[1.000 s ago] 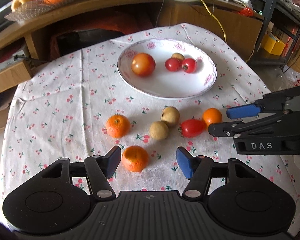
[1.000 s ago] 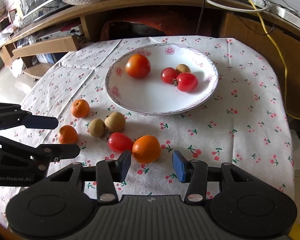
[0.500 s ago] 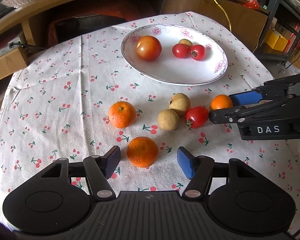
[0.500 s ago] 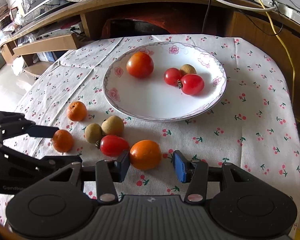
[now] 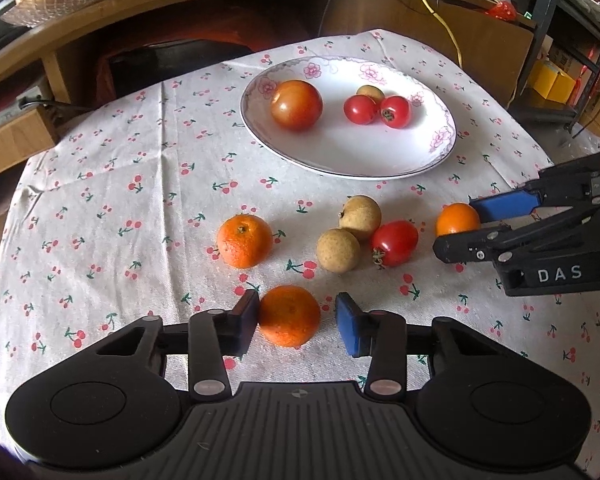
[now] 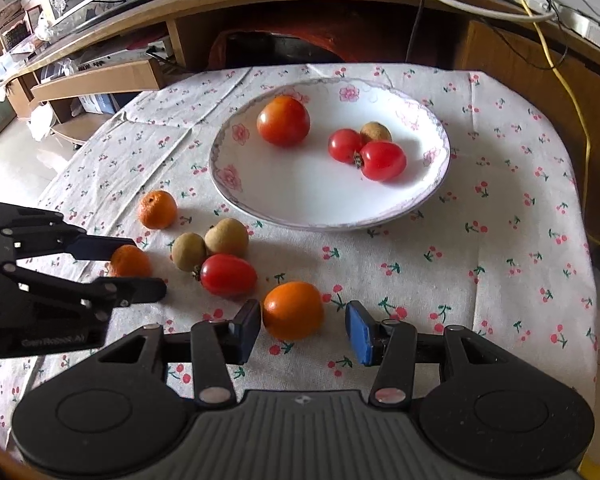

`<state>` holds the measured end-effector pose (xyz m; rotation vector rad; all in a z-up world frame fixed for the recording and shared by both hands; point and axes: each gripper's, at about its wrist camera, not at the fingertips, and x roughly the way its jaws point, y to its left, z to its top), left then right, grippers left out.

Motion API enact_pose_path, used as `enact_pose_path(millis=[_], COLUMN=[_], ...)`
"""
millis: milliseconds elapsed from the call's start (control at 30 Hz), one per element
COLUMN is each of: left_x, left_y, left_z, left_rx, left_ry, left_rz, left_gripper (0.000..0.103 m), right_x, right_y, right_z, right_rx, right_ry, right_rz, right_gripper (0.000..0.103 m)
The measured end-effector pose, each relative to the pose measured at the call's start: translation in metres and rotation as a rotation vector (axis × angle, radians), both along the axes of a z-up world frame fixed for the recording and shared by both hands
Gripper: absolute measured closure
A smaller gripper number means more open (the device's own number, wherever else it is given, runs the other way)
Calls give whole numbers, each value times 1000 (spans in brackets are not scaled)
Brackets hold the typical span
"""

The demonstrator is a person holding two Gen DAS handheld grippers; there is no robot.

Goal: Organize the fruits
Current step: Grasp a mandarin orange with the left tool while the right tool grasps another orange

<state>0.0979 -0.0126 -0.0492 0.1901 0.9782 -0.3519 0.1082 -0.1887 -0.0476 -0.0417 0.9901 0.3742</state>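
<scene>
Both hand-held grippers have advanced since the earlier frame. Left hand-held gripper (image 5: 296,320) brackets a mandarin (image 5: 289,315) on the tabletop (image 5: 100,208), jaws released; right hand-held gripper (image 6: 302,330) likewise brackets an orange fruit (image 6: 293,310), unclenched.

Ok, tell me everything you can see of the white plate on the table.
The white plate is a wide, shallow, glossy dish, apparently ceramic, with pink flowers and a thin scalloped line round its rim. It sits flat on the cherry-print tablecloth towards the far side of the table. On it are a large tomato, two small red tomatoes touching each other, and a small brown fruit behind them. Neither gripper touches it; most of its near half is bare.
</scene>
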Motion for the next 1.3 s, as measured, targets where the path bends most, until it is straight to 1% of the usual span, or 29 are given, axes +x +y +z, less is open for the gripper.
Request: enact_pose_path(millis=[100, 167, 267, 367, 433, 567, 667, 700, 733, 767, 800, 933, 1100, 1300], left_x=[0, 0, -1, -2, -1, -1, -1, -2, -2, -3, -3, -3, -8, -24], left_y=[1, 1, 0, 2, 3, 2, 2, 1, 0, 0, -1, 1, 0, -8], left_z=[1, 1, 1, 0, 0, 0, 0, 0, 0, 0, 1, 1, 5, 10], left_rx=[-5, -3, 8, 7, 12, 15, 13, 9, 6, 7, 10, 13, 6, 6], left_ry=[6, 7, 1, 0, -4, -7, -4, -2, 0, -2, -5, -4, 12, 13], left_rz=[3, 3, 1, 6, 8, 14, 14, 12, 8, 8, 10, 20, 15, -15], left_gripper=[55, 53, 49, 46, 41, 41, 43, 46, 49, 50, 54, 60, 62, 62], right_x=[1, 2, 1, 0, 0, 0, -2, -3, -3, -3, -4, -5, -12, -31], right_y=[2, 5, 10, 10, 8, 5, 5, 5, 4, 4, 4, 3, 0, 6], right_z=[0, -2, -1, 0, 0, 0, 0, 0, 0, 0, 1, 2, 7, 14], right_rx=[12, 10, -23, -29, -29, -18, -26, -26, -27, -32, -41, -37, -35, -44], right_ry=[-5, -8, -8, 2, 10, 14, 13, 15, 16, 16, 13, 13, 9, -1], right_rz=[-4, 1, 12, 8, 5, -2, 2, 1, -2, -7, -9, -15, -15, 18], right_gripper=[57, 57, 57, 58, 58, 58, 58, 58, 59, 64, 67, 69, 69, 69])
